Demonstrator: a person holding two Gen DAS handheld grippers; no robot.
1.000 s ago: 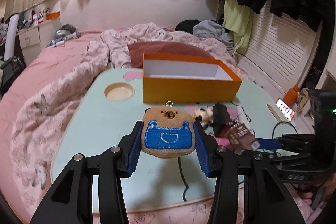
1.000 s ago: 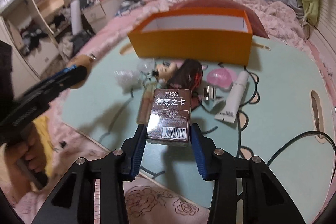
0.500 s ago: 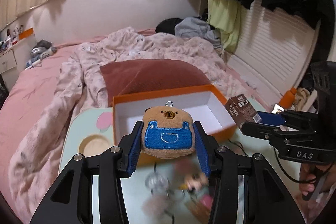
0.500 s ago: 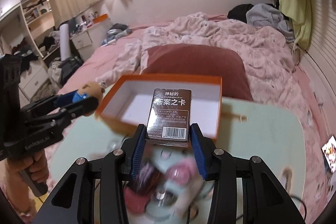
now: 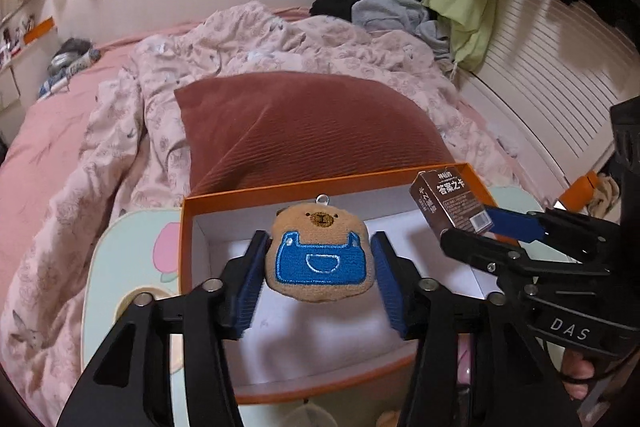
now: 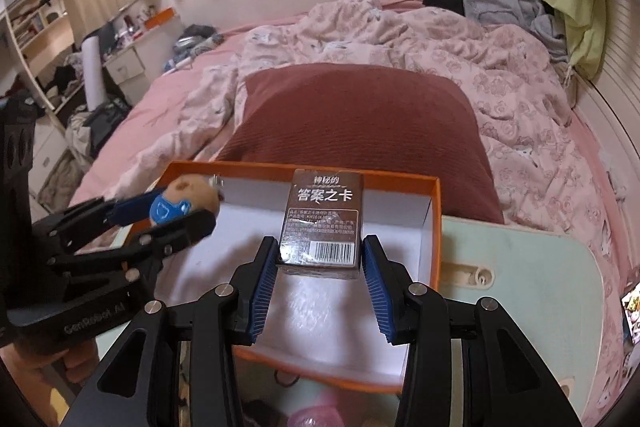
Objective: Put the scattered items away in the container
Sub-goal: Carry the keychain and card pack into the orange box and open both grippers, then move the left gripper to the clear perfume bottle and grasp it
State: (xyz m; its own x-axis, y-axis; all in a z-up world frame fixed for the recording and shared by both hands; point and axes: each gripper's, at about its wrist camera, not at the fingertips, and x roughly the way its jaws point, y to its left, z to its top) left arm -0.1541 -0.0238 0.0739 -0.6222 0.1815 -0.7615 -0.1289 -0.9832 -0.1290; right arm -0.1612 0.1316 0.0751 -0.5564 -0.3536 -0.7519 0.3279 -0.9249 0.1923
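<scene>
Hovered above the open orange box, both claws. Left claw: jaws opening, blue pads drawn just clear of the bear plush between them, the plush over the box's white floor. Right claw: pinched on the lower end of a brown card pack, label upward, held over the box's far half. Seen in the left view, the pack near the box's right corner. Box rested on the pale green tabletop, a dark red pillow behind on the bed.
</scene>
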